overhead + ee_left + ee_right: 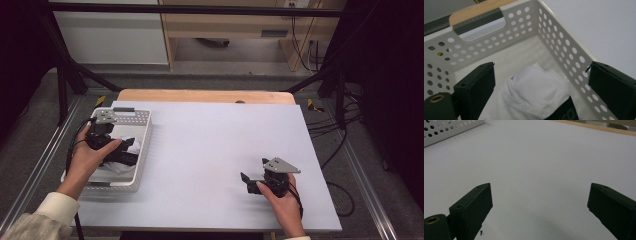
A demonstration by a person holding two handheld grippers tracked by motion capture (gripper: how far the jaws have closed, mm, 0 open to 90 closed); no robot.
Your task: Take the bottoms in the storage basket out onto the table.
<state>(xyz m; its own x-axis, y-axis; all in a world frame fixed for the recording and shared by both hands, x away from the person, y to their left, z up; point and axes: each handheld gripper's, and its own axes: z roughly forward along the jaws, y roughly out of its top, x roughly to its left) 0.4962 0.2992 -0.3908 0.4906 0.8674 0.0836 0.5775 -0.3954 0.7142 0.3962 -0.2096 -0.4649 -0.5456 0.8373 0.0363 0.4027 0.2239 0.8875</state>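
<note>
From the high view, I have the left gripper [116,150] down inside the white perforated basket [144,131] at the table's nine o'clock edge, over a bundle of white cloth [131,148] with something black in it. The right gripper [250,182] rests on the bare white table sheet [210,145] toward five o'clock, well apart from the basket.

In the left gripper view, my jaws stand wide apart, clamped on nothing. The white garment [534,97] lies on the basket floor between them, its stitched hem toward six o'clock and a black printed piece [562,112] beside it at five o'clock. The right-hand jaw sits close to the basket wall [571,60]. I judge the step to be gripping the garment to lift it out. To do that well, I would shift toward nine o'clock so that jaw clears the wall, sink onto the raised fold at the middle, and close on a thick bunch rather than a single edge.

In the right gripper view, the jaws are likewise spread over plain sheet, the basket corner [451,130] at eleven o'clock. I would keep this hand idle, ready to steady the basket.
</note>
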